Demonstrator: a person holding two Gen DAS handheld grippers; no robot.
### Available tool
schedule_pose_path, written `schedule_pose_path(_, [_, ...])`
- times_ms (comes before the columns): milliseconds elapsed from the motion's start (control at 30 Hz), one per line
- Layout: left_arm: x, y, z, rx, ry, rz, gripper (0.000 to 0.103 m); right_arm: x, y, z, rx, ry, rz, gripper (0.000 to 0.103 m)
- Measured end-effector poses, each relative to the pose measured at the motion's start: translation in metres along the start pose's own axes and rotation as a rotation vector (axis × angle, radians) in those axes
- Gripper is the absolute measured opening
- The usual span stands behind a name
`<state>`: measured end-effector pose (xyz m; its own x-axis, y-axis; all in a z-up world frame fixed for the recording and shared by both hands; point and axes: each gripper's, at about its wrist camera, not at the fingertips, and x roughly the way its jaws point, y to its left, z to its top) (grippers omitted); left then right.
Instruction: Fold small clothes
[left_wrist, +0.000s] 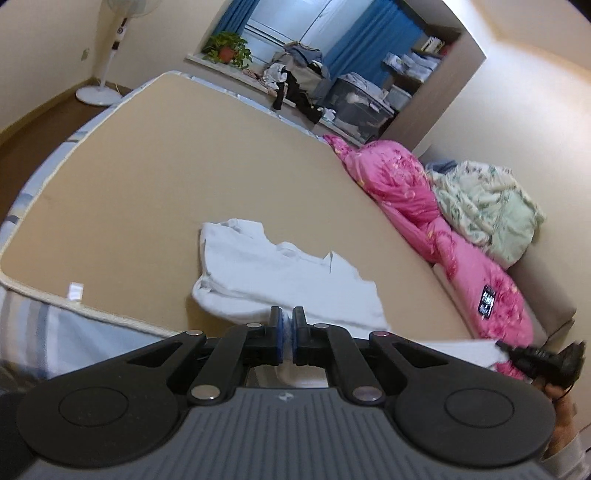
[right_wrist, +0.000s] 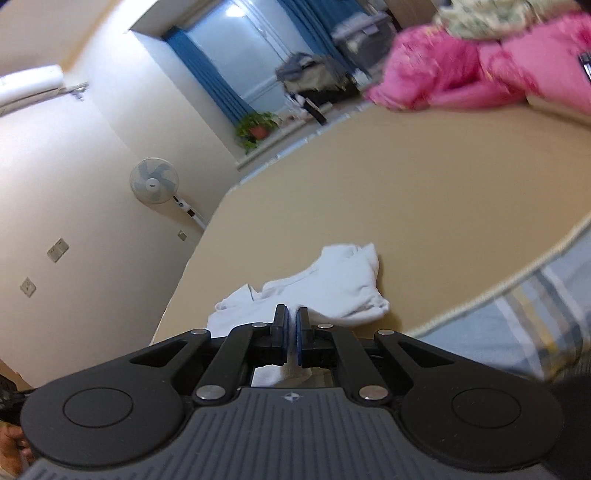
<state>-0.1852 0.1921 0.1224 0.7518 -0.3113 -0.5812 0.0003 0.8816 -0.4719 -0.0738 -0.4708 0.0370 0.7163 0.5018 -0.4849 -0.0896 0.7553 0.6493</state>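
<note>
The left gripper (left_wrist: 287, 325) points forward and somewhat downward, its jaws drawn together on a thin fold of the white garment (left_wrist: 280, 273). The right gripper (right_wrist: 291, 325) is angled much the same, its jaws likewise pinched on white cloth. At the right edge of the left wrist view a hand (left_wrist: 561, 406) shows, seemingly the one holding the right gripper, though it is blurred.

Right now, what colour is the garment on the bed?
White, plain with no pattern. The garment shows best in the left wrist view, lying on the tan bed.
</note>
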Motion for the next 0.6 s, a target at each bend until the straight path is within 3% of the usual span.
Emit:
schedule_pose_path(100, [0.045, 0.015, 0.019, -0.018, 0.015, -0.006, 0.005, 0.032, -0.022, 0.01, 0.056, 0.025, -0.014, 0.004])
schedule_pose_path(200, [0.121, 0.041, 0.052, -0.022, 0.044, 0.028, 0.005, 0.087, -0.039, 0.035, 0.069, 0.054, -0.038, 0.004])
schedule_pose_path(233, [0.148, 0.05, 0.062, -0.008, 0.045, 0.047, 0.005, 0.112, -0.045, 0.047, 0.078, 0.07, -0.042, 0.004])
schedule_pose_path(333, [0.226, 0.089, 0.095, -0.103, 0.08, 0.06, 0.007, 0.196, -0.064, 0.084, 0.1, 0.1, -0.099, 0.005])
schedule_pose_path(367, [0.245, 0.096, 0.103, -0.093, 0.076, 0.111, 0.007, 0.226, -0.068, 0.095, 0.083, 0.096, -0.118, 0.007])
schedule_pose_path(400, [0.255, 0.1, 0.109, -0.082, 0.058, 0.17, 0.008, 0.25, -0.071, 0.103, 0.052, 0.089, -0.141, 0.008])
schedule_pose_path(433, [0.259, 0.103, 0.113, -0.069, 0.026, 0.19, 0.008, 0.273, -0.074, 0.111, 0.013, 0.083, -0.209, 0.014])
schedule_pose_path(467, [0.259, 0.106, 0.114, -0.055, -0.003, 0.176, 0.015, 0.287, -0.076, 0.113, -0.01, 0.081, -0.26, 0.017])
schedule_pose_path(500, [0.26, 0.109, 0.111, -0.047, -0.016, 0.161, 0.024, 0.296, -0.08, 0.114, -0.019, 0.068, -0.272, 0.02])
schedule_pose_path(600, [0.275, 0.114, 0.103, 0.001, 0.068, 0.21, 0.029, 0.304, -0.095, 0.099, -0.006, 0.071, -0.202, 0.021])
